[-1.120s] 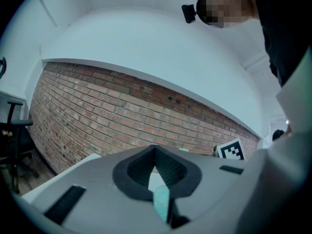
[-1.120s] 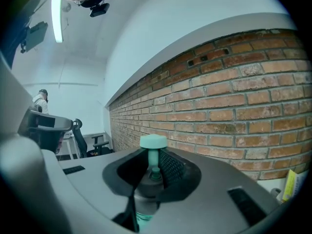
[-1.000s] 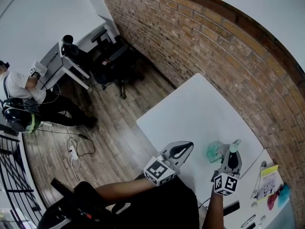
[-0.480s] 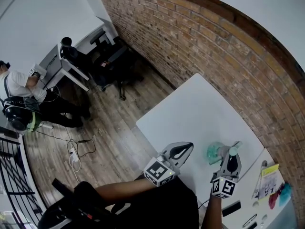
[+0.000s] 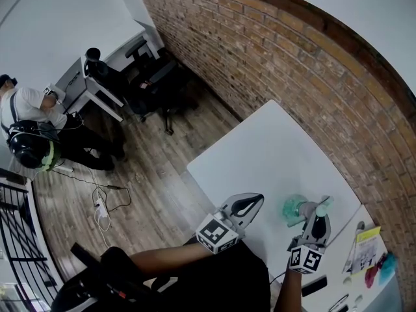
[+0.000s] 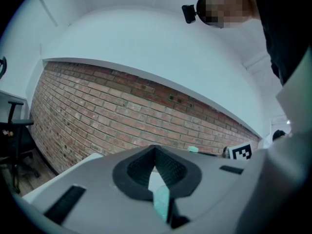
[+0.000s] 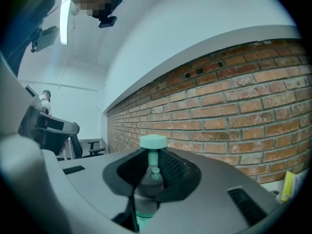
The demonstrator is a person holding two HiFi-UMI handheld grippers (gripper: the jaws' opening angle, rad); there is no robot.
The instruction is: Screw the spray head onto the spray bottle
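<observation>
Your right gripper [image 5: 316, 214] is squeezed tight on the spray head [image 7: 153, 142]. The jaws pinch its gray collar [image 7: 147, 186], and the little green cap pokes out past the tips.

Right beside those jaws, on their left in the head view, is the green spray bottle [image 5: 294, 208]. It touches the gray collar and looks joined to it. I can't tell how far it is screwed on, or if the bottle rests on the white table [image 5: 260, 148] or hangs just over it.

Bottle and head make one long line. It runs about flat, with the fat bottle end on the left and the cap on the right.

Your left gripper [image 5: 259, 198] is farther left, near the table's edge and apart from the bottle. Its jaws are pressed together. A thin green sliver shows low in the slit, and I can't tell what it is.

So the bottle lies between your two grippers, and its fat end points at the left one. I think the left gripper is the one to go over and hold the bottle. It would have to open first. Then your right gripper could twist the head around that long line.
</observation>
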